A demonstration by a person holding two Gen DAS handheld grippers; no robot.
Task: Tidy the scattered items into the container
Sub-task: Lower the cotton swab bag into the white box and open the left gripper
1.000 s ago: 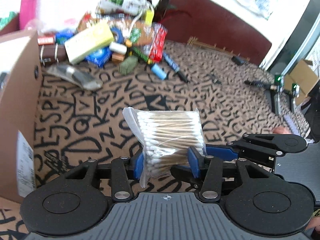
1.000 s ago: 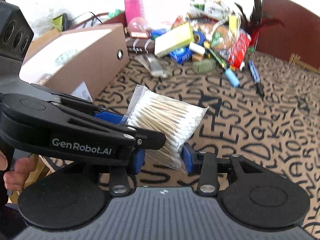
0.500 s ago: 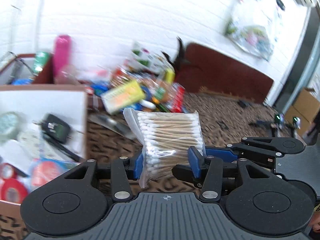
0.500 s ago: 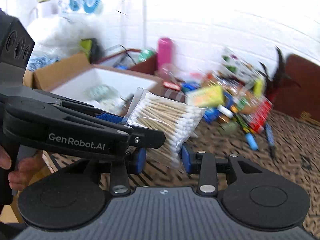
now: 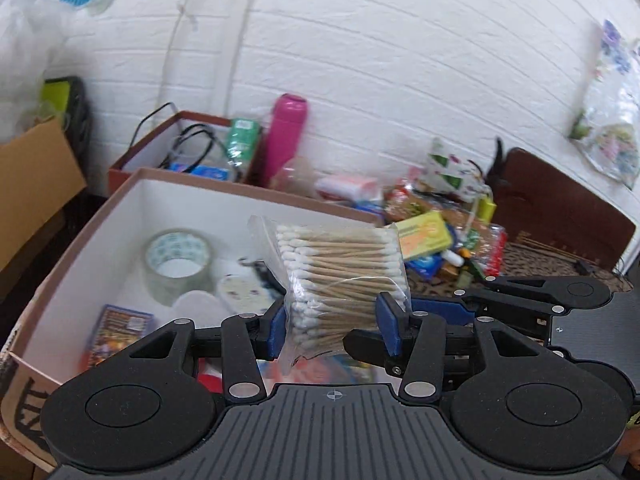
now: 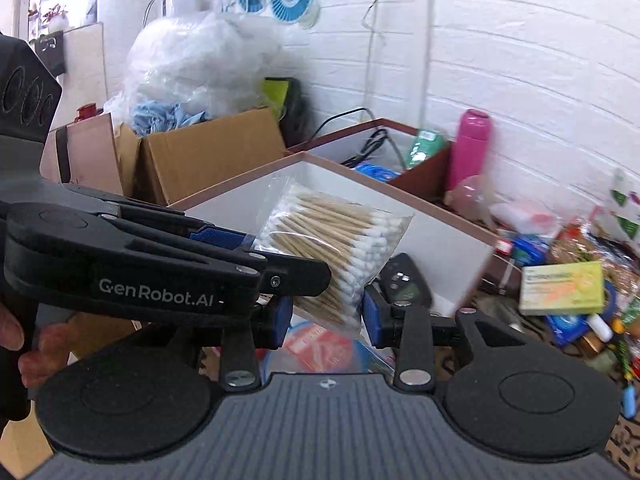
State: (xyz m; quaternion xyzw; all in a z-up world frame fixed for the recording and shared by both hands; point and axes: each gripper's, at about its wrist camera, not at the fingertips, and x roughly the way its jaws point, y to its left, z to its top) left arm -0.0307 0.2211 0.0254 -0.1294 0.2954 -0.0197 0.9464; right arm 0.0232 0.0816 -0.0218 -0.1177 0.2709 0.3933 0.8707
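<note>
A clear bag of cotton swabs (image 5: 344,280) is held between both grippers above the open white-lined cardboard box (image 5: 132,200). My left gripper (image 5: 334,330) is shut on the bag's lower part. My right gripper (image 6: 326,316) is also shut on the same bag (image 6: 332,244), and its fingers (image 5: 440,312) show beside the left one. The box (image 6: 440,216) holds a tape roll (image 5: 178,264), a small colourful pack (image 5: 120,328) and other small things. The pile of scattered items (image 5: 436,236) lies to the right on the patterned cloth.
A second brown box (image 5: 176,140) with cables and a pink bottle (image 5: 286,132) stand behind the container by the white brick wall. A plain cardboard box (image 6: 208,152) with plastic bags stands further left. A yellow-green carton (image 6: 564,288) tops the pile.
Both grippers have lifted the swab bag off the patterned cloth and carried it left, from beside the box to above its open inside.
</note>
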